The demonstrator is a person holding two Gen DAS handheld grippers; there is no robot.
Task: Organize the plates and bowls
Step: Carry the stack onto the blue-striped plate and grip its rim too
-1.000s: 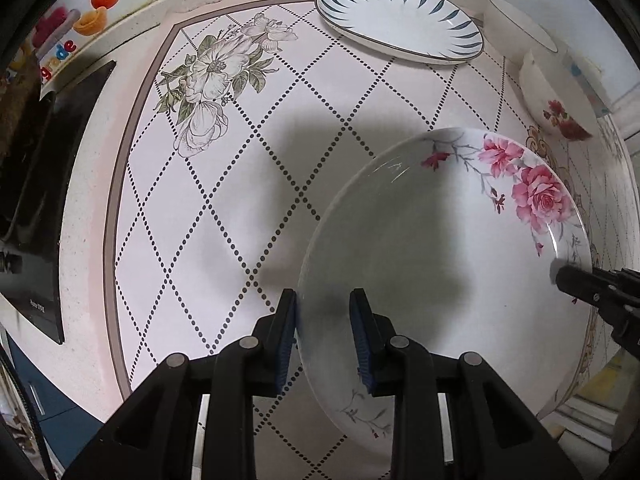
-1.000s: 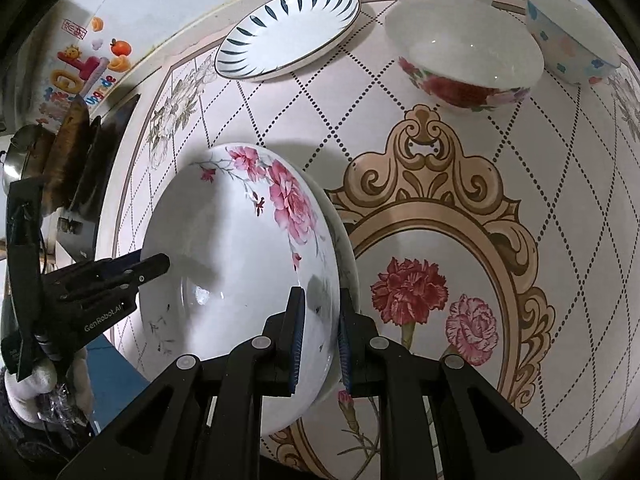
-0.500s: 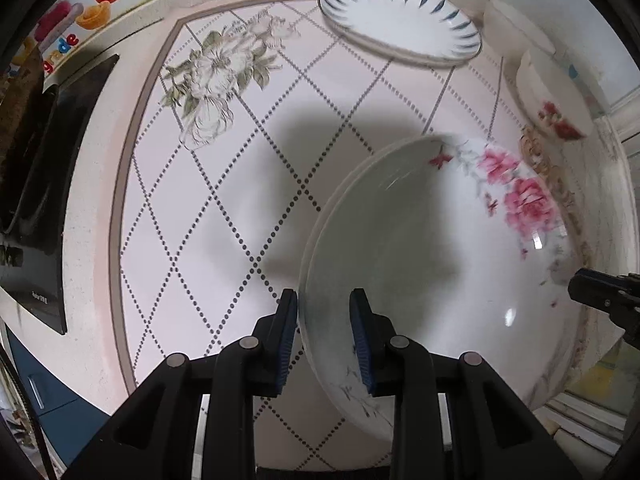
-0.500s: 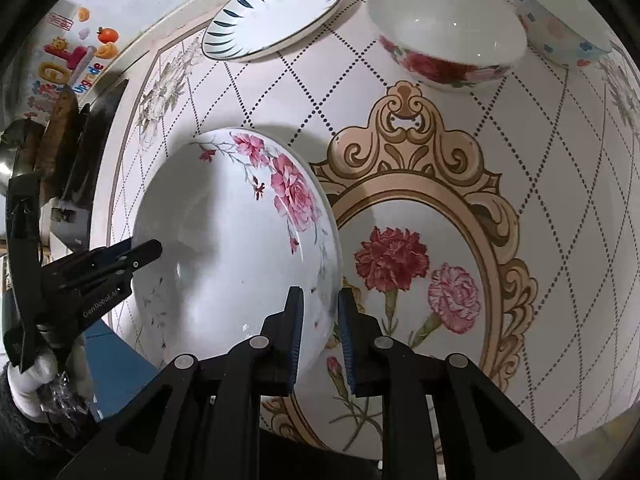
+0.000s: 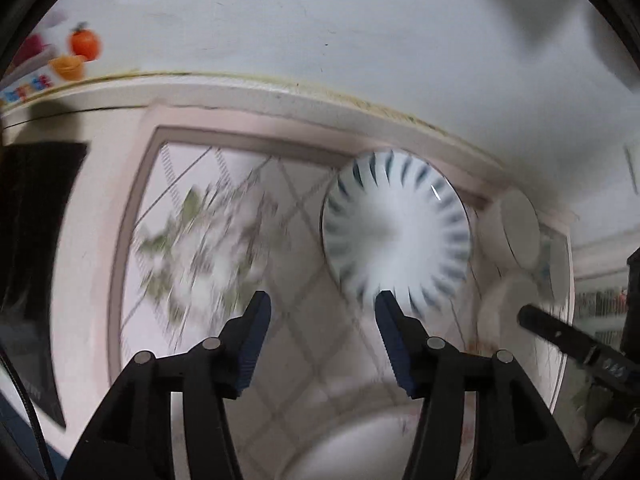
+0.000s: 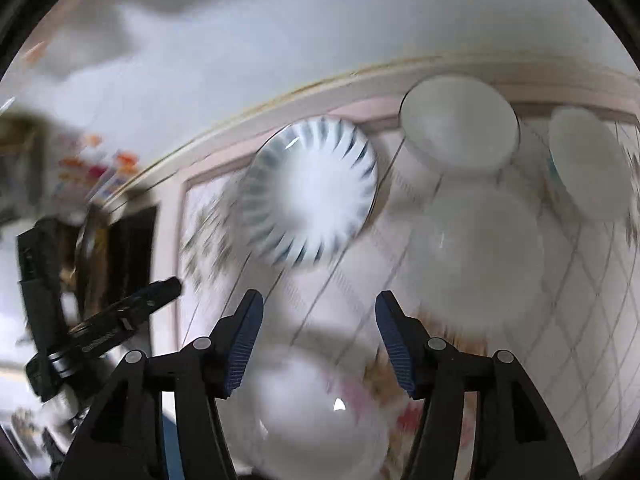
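Note:
Both views are blurred by motion. My left gripper [image 5: 320,312] is open and empty, above the patterned table mat. My right gripper [image 6: 318,310] is open and empty too. The rose plate lies on the mat below and between the grippers [image 6: 312,416], its rim showing at the bottom of the left wrist view [image 5: 352,444]. The white plate with dark blue rim strokes [image 5: 394,232] lies at the back of the mat, ahead of both grippers [image 6: 310,194]. Three bowls stand at the back right: a large one [image 6: 476,252], a white one [image 6: 460,124] and a smaller one [image 6: 588,164].
The wall [image 5: 320,32] rises right behind the counter's back edge. A black cooktop [image 5: 28,248] lies at the left. The other gripper shows at the right of the left wrist view [image 5: 568,340] and at the left of the right wrist view [image 6: 108,320].
Both grippers let go of the rose plate and opened wide. They have tilted up and moved back, so the wall and the back of the mat now fill the views.

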